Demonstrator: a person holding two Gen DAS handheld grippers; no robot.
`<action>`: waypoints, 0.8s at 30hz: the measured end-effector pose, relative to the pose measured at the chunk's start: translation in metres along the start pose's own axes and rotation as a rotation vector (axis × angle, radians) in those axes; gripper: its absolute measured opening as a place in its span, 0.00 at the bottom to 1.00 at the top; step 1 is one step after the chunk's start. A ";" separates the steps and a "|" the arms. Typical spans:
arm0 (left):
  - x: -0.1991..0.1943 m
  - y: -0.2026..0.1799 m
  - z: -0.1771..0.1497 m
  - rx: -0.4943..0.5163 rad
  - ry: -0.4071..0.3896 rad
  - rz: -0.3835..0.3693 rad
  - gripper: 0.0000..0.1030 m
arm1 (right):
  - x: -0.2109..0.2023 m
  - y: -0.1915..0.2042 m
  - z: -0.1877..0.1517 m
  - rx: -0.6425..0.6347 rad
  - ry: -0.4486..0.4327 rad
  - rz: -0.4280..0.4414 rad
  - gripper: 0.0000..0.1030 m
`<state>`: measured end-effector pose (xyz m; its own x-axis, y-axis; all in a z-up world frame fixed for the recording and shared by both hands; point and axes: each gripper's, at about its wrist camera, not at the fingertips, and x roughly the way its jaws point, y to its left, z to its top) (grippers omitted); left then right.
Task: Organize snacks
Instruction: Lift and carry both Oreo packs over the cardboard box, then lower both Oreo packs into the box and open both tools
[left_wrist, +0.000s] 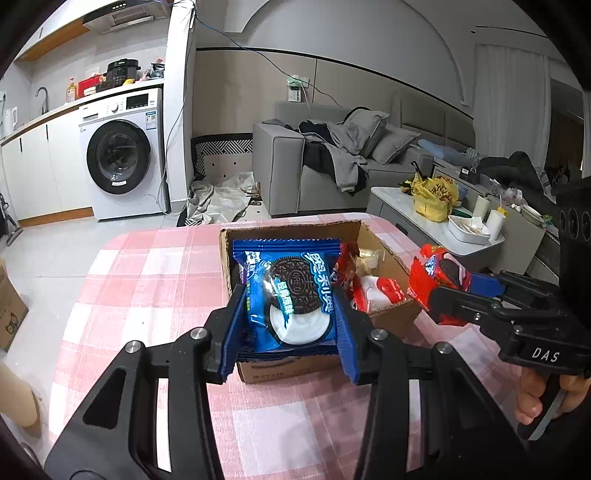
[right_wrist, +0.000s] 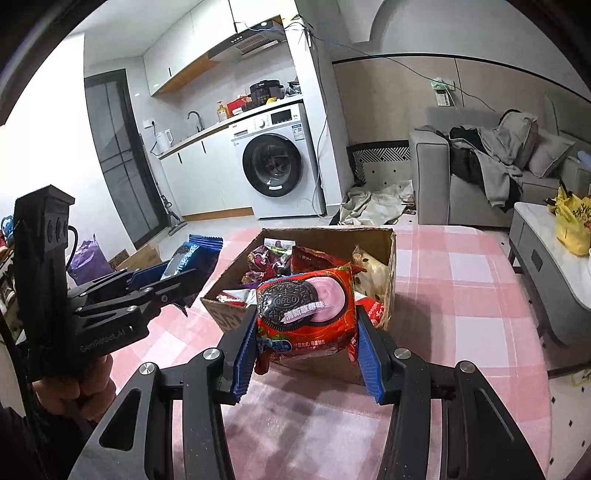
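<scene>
My left gripper (left_wrist: 288, 321) is shut on a blue Oreo packet (left_wrist: 291, 299), held above the near end of an open cardboard box (left_wrist: 391, 314) on the pink checked tablecloth (left_wrist: 147, 280). My right gripper (right_wrist: 306, 328) is shut on a red Oreo packet (right_wrist: 306, 310), held just in front of the same box (right_wrist: 388, 251). The box holds several snack packets (right_wrist: 280, 262). In the left wrist view the right gripper (left_wrist: 436, 295) with the red packet (left_wrist: 439, 273) is at the box's right. In the right wrist view the left gripper (right_wrist: 181, 280) with the blue packet (right_wrist: 195, 254) is left of the box.
A low white side table (left_wrist: 436, 229) with a yellow bag (left_wrist: 432, 195) stands right of the table. A grey sofa (left_wrist: 332, 162) and a washing machine (left_wrist: 122, 155) are behind. A cardboard box (right_wrist: 140, 254) and a purple bag (right_wrist: 88, 258) sit on the floor at left.
</scene>
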<state>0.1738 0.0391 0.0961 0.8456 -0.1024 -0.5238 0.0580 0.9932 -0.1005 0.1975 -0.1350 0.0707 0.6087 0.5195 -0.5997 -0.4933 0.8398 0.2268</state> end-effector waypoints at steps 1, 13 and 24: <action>0.002 0.000 0.002 0.001 -0.002 0.000 0.40 | 0.001 -0.001 0.001 0.000 -0.003 -0.002 0.48; 0.042 -0.001 0.010 -0.002 0.017 0.016 0.40 | 0.011 -0.004 0.011 -0.013 -0.008 -0.010 0.48; 0.080 -0.005 0.016 0.019 0.031 0.021 0.40 | 0.039 -0.007 0.019 -0.019 0.024 -0.018 0.48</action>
<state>0.2499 0.0270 0.0683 0.8299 -0.0828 -0.5518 0.0504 0.9960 -0.0736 0.2360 -0.1176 0.0603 0.6027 0.5003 -0.6216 -0.4944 0.8456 0.2011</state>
